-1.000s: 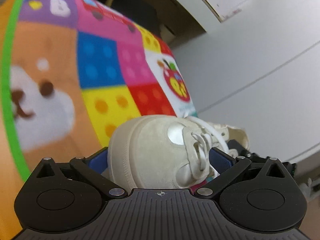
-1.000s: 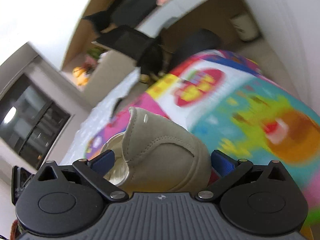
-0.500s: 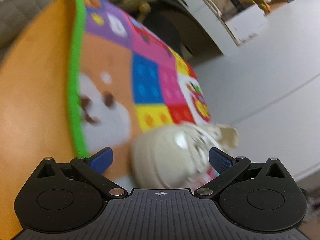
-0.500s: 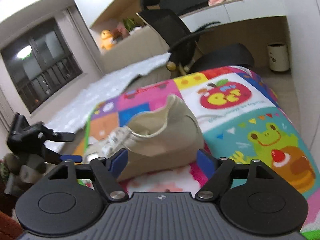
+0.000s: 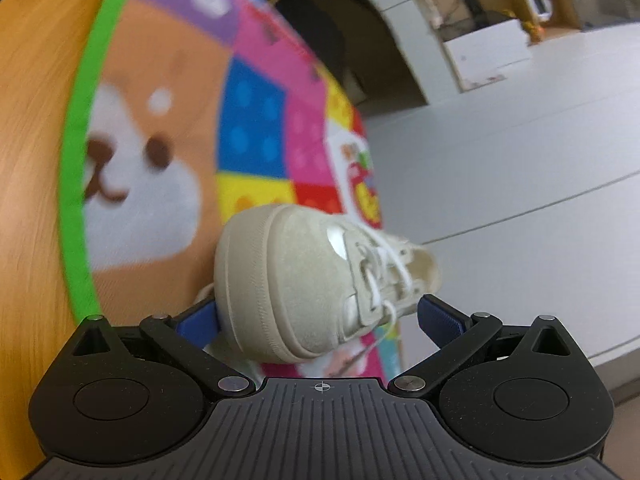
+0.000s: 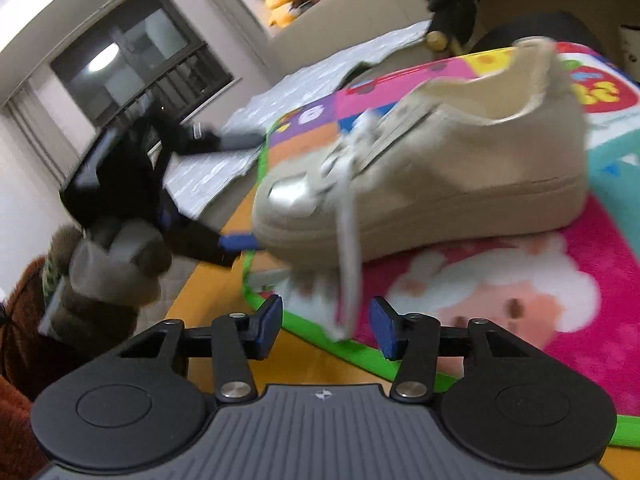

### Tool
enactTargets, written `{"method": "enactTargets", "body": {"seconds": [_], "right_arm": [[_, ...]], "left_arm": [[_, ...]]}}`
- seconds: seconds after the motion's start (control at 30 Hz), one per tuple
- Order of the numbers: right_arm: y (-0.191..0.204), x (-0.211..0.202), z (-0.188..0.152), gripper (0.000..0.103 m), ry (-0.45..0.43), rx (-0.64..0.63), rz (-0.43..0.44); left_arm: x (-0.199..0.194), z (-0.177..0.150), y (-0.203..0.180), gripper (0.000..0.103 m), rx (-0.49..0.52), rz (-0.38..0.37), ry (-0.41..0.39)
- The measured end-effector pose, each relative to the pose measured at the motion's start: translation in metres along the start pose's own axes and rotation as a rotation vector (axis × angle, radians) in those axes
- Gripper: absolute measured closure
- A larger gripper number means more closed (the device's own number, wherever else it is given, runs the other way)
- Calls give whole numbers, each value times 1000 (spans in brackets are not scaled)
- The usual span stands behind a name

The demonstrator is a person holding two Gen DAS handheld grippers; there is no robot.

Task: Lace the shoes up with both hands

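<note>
**Beige shoe on the play mat, one gripper at its toe, the other closing round a loose lace**

A beige suede shoe [image 5: 296,280] sits on a colourful play mat [image 5: 256,120] printed with blocks, a dog's face and a green border. The mat lies on a wooden floor [image 5: 32,120].

In the left wrist view the shoe's toe points toward the camera and fills the space between the left gripper [image 5: 316,316] and its blue pads. The jaws stand wide apart. The left pad [image 5: 198,320] sits just beside the sole's edge, partly hidden behind it, and whether it touches cannot be told; the right pad is clear of the shoe, near the lace loops. Nothing is gripped.

In the right wrist view the shoe lies side-on, toe to the left and heel to the far right, its opening facing up. A white lace [image 6: 348,248] hangs from the eyelets down over the side of the sole and onto the mat, blurred. Its lower end drops into the gap between the pads of the right gripper [image 6: 326,326]. Those jaws are partway open and closing, with the lace between them but the pads not yet pressing on it.

To the left in this view, the other gripper shows as a black frame with a blue pad at the shoe's toe, borne by a gloved hand [image 6: 108,268]. Far behind are a dark window [image 6: 136,64] and a yellow toy [image 6: 280,8].
</note>
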State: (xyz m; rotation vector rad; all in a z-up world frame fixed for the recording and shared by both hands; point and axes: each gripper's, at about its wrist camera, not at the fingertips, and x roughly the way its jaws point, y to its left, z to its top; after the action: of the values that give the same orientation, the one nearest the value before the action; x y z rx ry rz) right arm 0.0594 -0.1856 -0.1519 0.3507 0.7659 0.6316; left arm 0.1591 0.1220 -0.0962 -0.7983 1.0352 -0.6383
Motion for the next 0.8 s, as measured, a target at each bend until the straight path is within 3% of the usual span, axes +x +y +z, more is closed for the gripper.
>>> {"method": "enactTargets", "body": {"seconds": [0.17,0.23,0.4,0.5,0.67,0.7,0.73,0.8], "right_arm": [[43,-24,2,55,-91,-295,-108],[55,-35,2,80,-112,-375,-128],[65,-24,5,81,-42,-374,-53],[75,5,4,70,-37,-437,-80],[68,70,11,69,30,-437,-200],[64,77,9,70,41,-415,-209],[61,75,8,79,51,-388,-183],[60,59,7,90,96,-308,-56]], "left_arm": [[0,24,-30,0,106,-1,-16],[3,29,-36,0,132,3,-16],[5,36,-46,0,174,-1,-10],[4,34,-45,0,181,2,-8],[7,34,-40,0,178,21,3],[7,35,-37,0,173,22,6],[8,36,-33,0,166,25,10],[10,36,-23,0,151,38,23]]}}
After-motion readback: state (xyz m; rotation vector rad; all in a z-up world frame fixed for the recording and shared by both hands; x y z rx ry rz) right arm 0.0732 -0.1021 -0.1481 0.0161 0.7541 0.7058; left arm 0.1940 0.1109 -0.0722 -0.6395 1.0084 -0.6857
